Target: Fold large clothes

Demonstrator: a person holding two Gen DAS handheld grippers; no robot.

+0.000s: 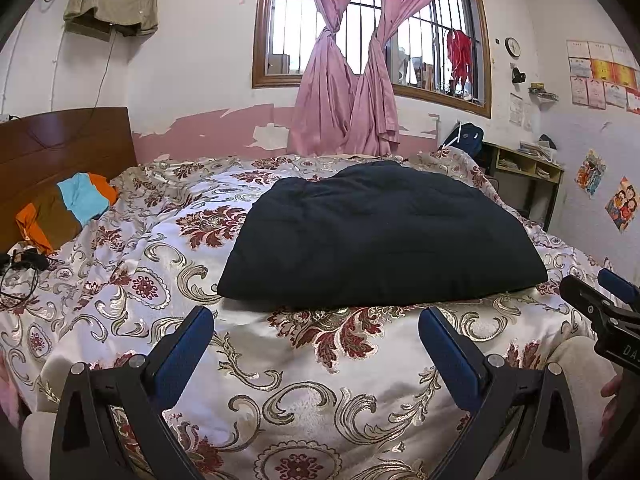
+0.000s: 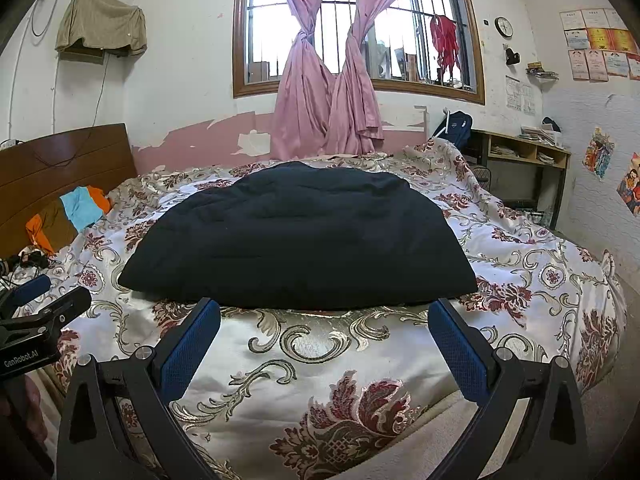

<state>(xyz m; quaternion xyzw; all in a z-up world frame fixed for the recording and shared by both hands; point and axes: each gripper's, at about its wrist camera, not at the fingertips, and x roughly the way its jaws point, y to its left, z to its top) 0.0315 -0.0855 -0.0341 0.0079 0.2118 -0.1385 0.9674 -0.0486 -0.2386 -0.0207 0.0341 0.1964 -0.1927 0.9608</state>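
Note:
A large black padded garment (image 1: 380,236) lies folded into a thick rectangle on the floral bedspread (image 1: 280,380); it also shows in the right wrist view (image 2: 300,240). My left gripper (image 1: 316,320) is open and empty, hovering just short of the garment's near edge. My right gripper (image 2: 326,312) is open and empty, also just short of that near edge. The right gripper shows at the right edge of the left wrist view (image 1: 600,300), and the left gripper shows at the left edge of the right wrist view (image 2: 44,300).
A pile of orange, brown and blue clothes (image 1: 68,208) lies by the wooden headboard (image 1: 60,144). Black cables (image 1: 20,268) lie at the bed's left. Pink curtains (image 1: 344,92) hang at the window. A desk (image 1: 524,168) stands right of the bed.

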